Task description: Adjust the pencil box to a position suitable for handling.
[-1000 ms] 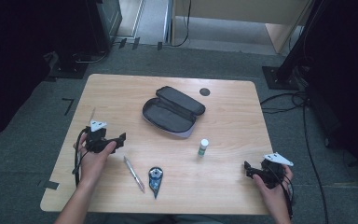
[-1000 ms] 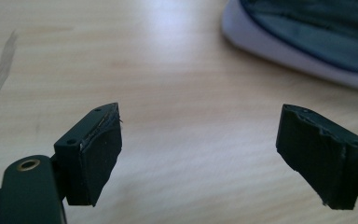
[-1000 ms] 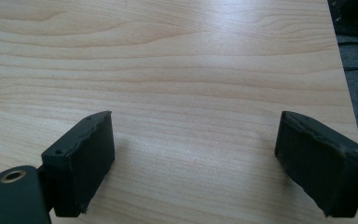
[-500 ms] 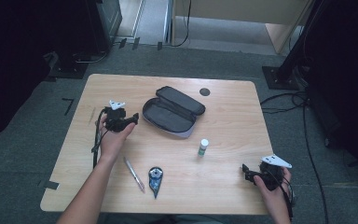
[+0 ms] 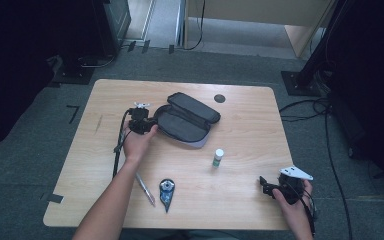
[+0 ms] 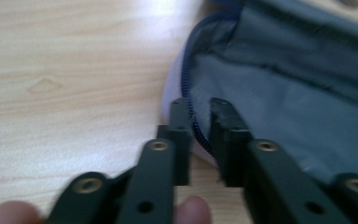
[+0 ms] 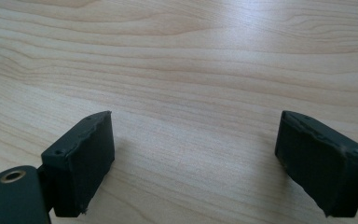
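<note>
No readable writing or brand from my end. Count: 1 case, 1 small bottle, 1 pen, 1 teardrop-shaped item, 1 dark disc on table. Case is dark grey, unzipped, lying open at table centre-back, blue zip along its edge, pale outer rim. L gripper jaws narrow, straddling case's zip edge at its left end; can't tell if they're pinching it. R gripper jaws wide over bare wood, front-right corner, holding nothing.
</note>
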`<state>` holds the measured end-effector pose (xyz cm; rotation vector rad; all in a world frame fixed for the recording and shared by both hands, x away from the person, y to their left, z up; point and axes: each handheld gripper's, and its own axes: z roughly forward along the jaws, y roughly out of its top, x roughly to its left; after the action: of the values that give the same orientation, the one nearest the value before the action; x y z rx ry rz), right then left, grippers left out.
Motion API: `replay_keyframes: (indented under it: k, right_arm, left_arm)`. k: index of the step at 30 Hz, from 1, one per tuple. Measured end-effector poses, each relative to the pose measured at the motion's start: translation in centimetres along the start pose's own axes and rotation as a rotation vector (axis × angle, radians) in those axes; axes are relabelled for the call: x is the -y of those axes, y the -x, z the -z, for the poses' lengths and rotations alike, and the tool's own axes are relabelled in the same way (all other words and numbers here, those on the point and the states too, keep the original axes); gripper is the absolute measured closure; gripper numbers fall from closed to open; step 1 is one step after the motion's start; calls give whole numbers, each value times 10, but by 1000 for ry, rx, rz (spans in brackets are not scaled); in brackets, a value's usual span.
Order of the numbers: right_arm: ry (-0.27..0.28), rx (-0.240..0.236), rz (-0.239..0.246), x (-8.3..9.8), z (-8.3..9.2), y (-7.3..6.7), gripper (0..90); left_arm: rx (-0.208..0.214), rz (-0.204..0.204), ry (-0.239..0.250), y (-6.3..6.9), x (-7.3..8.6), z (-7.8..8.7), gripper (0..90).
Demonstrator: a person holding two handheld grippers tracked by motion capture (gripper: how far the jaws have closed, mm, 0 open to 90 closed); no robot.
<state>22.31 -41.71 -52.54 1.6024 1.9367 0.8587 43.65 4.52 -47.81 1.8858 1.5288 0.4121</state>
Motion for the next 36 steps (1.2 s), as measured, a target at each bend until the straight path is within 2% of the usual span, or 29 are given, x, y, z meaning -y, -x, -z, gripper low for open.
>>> replay_keyframes:
  k: [2,3,7,9,11,14,16,18,19,21,23,25,26,28,29,30,31,36]
  right_arm:
    - [0,-3,4,0,0,0,116]
    - [-1,-7,7,0,0,0,115]
    - [0,-9,13,0,0,1,115]
    - [-2,-12,12,0,0,1,115]
    - [-1,-11,14,0,0,1,115]
    - [-2,-12,11,0,0,1,115]
    - [-2,-12,11,0,0,1,115]
    - [-2,-12,11,0,0,1,115]
    - [-2,-12,11,0,0,1,115]
    - [-2,-12,12,0,0,1,115]
    - [-2,-12,12,0,0,1,115]
    - [-2,-12,12,0,0,1,115]
    - [-2,-12,12,0,0,1,115]
    - [-2,-12,12,0,0,1,115]
    - [-2,-13,12,0,0,1,115]
    - [-2,-16,14,-1,0,1,115]
    - [-2,-17,15,-1,-1,1,115]
    - [-2,-20,15,-1,-1,1,115]
  left_arm:
    - [10,-3,-16,0,2,-1,886]
    - [37,11,-32,2,5,2,895]
    - [49,7,-35,6,13,9,895]
    - [63,46,-25,7,21,18,893]
    - [69,55,-22,8,29,23,891]
    - [82,44,-37,9,46,33,875]
    - [85,31,-51,10,50,36,858]
    - [94,0,-61,13,53,40,770]
    - [93,-13,-58,14,52,41,699]
    - [62,-30,-49,14,46,41,557]
    - [41,-25,-35,13,38,38,503]
    - [23,-12,-43,9,29,29,479]
    - [27,-3,-45,8,26,25,480]
    - [26,-12,-64,8,23,18,536]
    - [27,-24,-84,9,23,15,595]
    - [15,-32,-91,10,24,14,743]
    - [4,-37,-90,11,25,15,784]
    - [-23,-49,-58,12,37,29,808]
